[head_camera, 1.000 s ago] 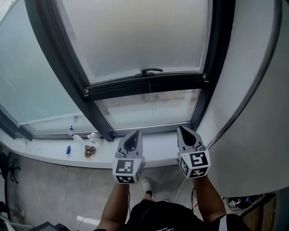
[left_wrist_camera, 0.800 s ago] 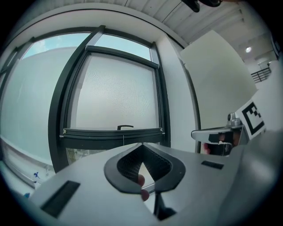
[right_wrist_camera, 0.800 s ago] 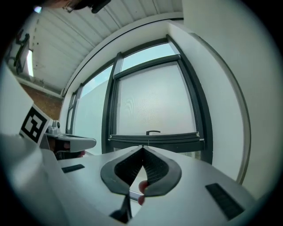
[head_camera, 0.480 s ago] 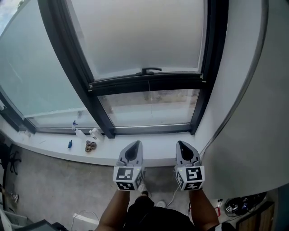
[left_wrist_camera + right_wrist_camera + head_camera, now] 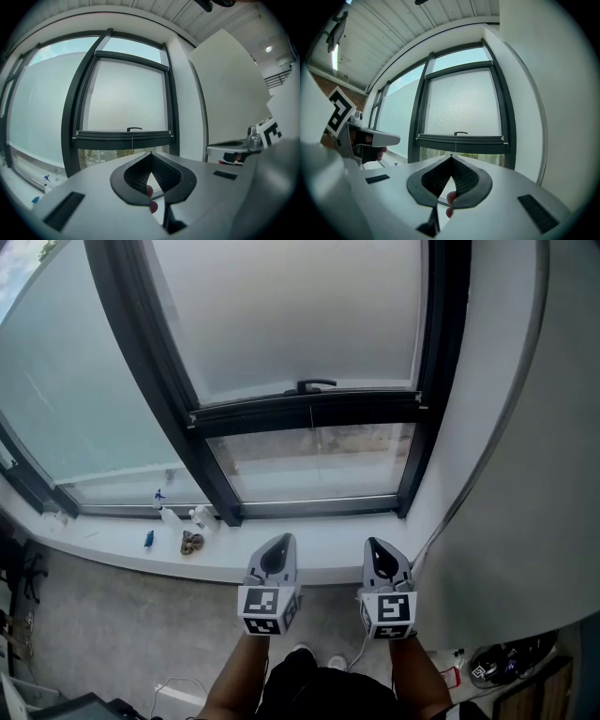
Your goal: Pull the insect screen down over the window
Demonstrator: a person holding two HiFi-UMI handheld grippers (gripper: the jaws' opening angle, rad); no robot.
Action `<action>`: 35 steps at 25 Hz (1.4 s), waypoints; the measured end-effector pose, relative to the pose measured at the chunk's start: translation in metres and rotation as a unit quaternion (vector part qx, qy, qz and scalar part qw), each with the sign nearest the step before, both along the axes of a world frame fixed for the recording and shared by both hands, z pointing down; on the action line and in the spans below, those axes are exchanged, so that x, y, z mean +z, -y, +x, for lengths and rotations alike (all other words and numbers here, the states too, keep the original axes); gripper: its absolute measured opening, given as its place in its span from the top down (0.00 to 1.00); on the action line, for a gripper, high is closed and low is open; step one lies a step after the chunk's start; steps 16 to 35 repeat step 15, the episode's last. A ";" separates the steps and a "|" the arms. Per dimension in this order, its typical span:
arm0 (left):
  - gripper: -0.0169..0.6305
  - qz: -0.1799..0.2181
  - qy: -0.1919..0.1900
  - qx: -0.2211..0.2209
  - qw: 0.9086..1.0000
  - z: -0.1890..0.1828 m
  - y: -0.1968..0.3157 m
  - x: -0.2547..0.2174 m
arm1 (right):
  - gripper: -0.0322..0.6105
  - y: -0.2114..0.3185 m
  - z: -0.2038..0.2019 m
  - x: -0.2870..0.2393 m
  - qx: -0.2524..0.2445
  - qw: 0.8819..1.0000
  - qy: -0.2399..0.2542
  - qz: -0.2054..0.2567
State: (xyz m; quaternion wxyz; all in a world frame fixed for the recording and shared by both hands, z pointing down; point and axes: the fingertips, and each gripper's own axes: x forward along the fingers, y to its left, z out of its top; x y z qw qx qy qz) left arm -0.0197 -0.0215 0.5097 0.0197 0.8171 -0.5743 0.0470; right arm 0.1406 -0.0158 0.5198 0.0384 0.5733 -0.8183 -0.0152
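Observation:
The pale insect screen (image 5: 291, 315) covers the upper part of the dark-framed window. Its dark bottom bar (image 5: 309, 414) with a small handle (image 5: 315, 385) stands partway down, and a strip of bare glass (image 5: 314, 462) shows below it. My left gripper (image 5: 279, 543) and right gripper (image 5: 377, 547) hover side by side over the sill's near edge, well short of the bar, both shut and empty. From the left gripper view the shut jaw tips (image 5: 150, 153) point at the bar (image 5: 124, 139) and handle (image 5: 134, 128). The right gripper (image 5: 451, 157) faces the handle (image 5: 461, 133) the same way.
Small spray bottles (image 5: 169, 512), a blue item (image 5: 148, 538) and a brownish lump (image 5: 192, 542) lie on the white sill (image 5: 319, 545) at the left. A white wall (image 5: 506, 474) closes the right side. Cables and a dark bag (image 5: 497, 662) lie on the floor below.
Both grippers have drawn back from the window toward the person and sunk a little. The screen's bar and handle stand where they were.

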 end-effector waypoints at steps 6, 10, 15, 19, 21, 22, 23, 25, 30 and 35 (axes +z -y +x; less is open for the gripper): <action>0.97 -0.007 -0.029 0.006 1.000 -0.004 -0.002 0.002 | 0.95 -0.001 -0.001 0.001 0.010 1.000 -0.009 0.003; 0.97 -0.010 -0.034 0.007 0.999 -0.003 -0.005 0.008 | 0.95 -0.006 -0.007 0.008 0.004 1.000 -0.017 0.000; 0.97 -0.012 0.021 0.003 1.000 -0.003 -0.014 0.024 | 0.95 -0.017 -0.018 0.021 -0.003 1.000 -0.023 -0.013; 0.97 -0.012 0.021 0.003 1.000 -0.003 -0.014 0.024 | 0.95 -0.017 -0.018 0.021 -0.003 1.000 -0.023 -0.013; 0.97 -0.012 0.021 0.003 1.000 -0.003 -0.014 0.024 | 0.95 -0.017 -0.018 0.021 -0.003 1.000 -0.023 -0.013; 0.97 -0.012 0.021 0.003 1.000 -0.003 -0.014 0.024 | 0.95 -0.017 -0.018 0.021 -0.003 1.000 -0.023 -0.013; 0.97 -0.012 0.021 0.003 1.000 -0.003 -0.014 0.024 | 0.95 -0.017 -0.018 0.021 -0.003 1.000 -0.023 -0.013; 0.97 -0.012 0.021 0.003 1.000 -0.003 -0.014 0.024 | 0.95 -0.017 -0.018 0.021 -0.003 1.000 -0.023 -0.013; 0.97 -0.012 0.021 0.003 1.000 -0.003 -0.014 0.024 | 0.95 -0.017 -0.018 0.021 -0.003 1.000 -0.023 -0.013; 0.97 -0.012 0.021 0.003 1.000 -0.003 -0.014 0.024 | 0.95 -0.017 -0.018 0.021 -0.003 1.000 -0.023 -0.013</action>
